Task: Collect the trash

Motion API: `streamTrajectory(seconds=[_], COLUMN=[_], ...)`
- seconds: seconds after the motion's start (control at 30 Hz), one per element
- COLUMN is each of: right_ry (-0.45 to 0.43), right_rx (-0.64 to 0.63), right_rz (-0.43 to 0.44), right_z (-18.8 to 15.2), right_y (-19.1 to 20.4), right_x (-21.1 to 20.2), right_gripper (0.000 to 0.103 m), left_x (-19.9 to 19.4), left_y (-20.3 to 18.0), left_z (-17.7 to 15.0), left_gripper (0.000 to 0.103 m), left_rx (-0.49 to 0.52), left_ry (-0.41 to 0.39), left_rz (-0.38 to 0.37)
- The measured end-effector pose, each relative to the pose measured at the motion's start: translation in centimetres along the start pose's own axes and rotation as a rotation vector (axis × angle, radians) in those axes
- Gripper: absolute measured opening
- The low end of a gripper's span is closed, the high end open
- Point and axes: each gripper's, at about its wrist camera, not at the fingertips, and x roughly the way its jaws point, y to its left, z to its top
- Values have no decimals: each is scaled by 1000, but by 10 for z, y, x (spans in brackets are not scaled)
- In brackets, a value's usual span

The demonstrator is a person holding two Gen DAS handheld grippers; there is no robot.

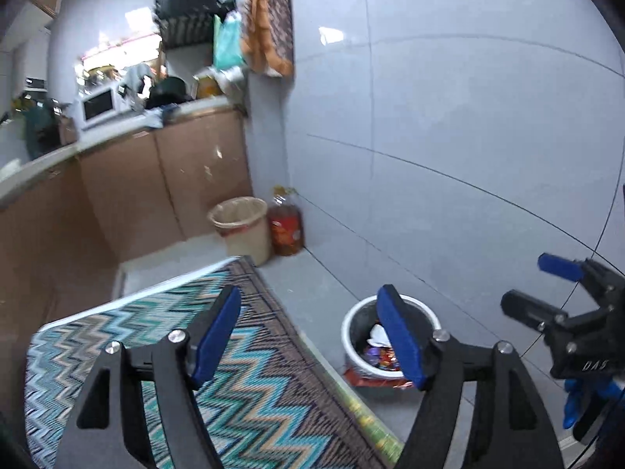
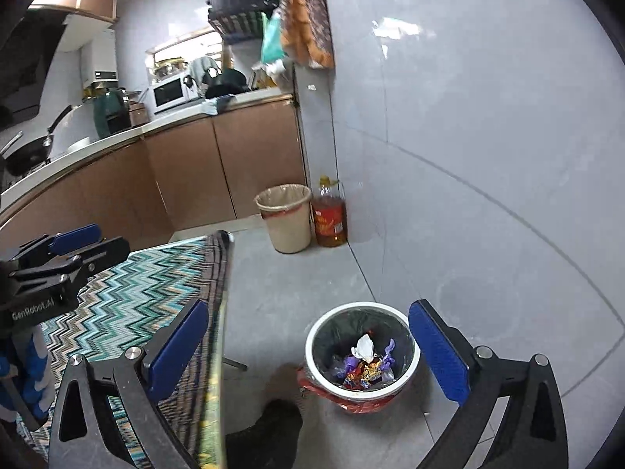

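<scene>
Left claw: the black left gripper with blue pads (image 1: 308,336) is being held open, with nothing between its pads. It is hanging over the right edge of the table.
Right claw: the black right gripper with blue pads (image 2: 308,348) is being held wide open and empty. It is hanging above the floor.
Trash: the white crumpled paper and shiny purple and red wrappers (image 2: 365,363) are lying inside the round white bin with a black bag (image 2: 312,351). Nothing is being gripped.
Bin: it is standing on the grey tiled floor (image 2: 281,293), near the grey tiled wall (image 2: 488,136), just beside the right edge of the table.
Table: the table with a blue and brown zigzag cloth (image 1: 242,383) is being seen from above, at the left.
Far corner: a tan plastic bin with a clear bag (image 2: 287,219) is standing just beside a big bottle of orange oil (image 2: 330,219), by the brown cupboards (image 2: 218,160).
Shoe: a dark shoe (image 2: 269,434) is being seen on the floor near the white bin.
</scene>
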Motion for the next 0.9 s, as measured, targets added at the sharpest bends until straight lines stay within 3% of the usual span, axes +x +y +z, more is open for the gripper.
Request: streamTrajectory(seconds=[0.43, 0.7, 0.9], right_ry=[-138, -187, -234], right_rx=[-69, -73, -91], right_rz=[-47, -58, -74], right_z=[-4, -11, -10], right_y=[70, 85, 89], right_x=[-62, -83, -100], right_gripper=[103, 103, 103], left_x=[-116, -155, -169], left_y=[56, 73, 72], left_z=[-26, -34, -36], left_gripper=[84, 94, 98], left_rx=[-70, -106, -110], left_ry=[-166, -245, -291], left_rz=[209, 304, 331])
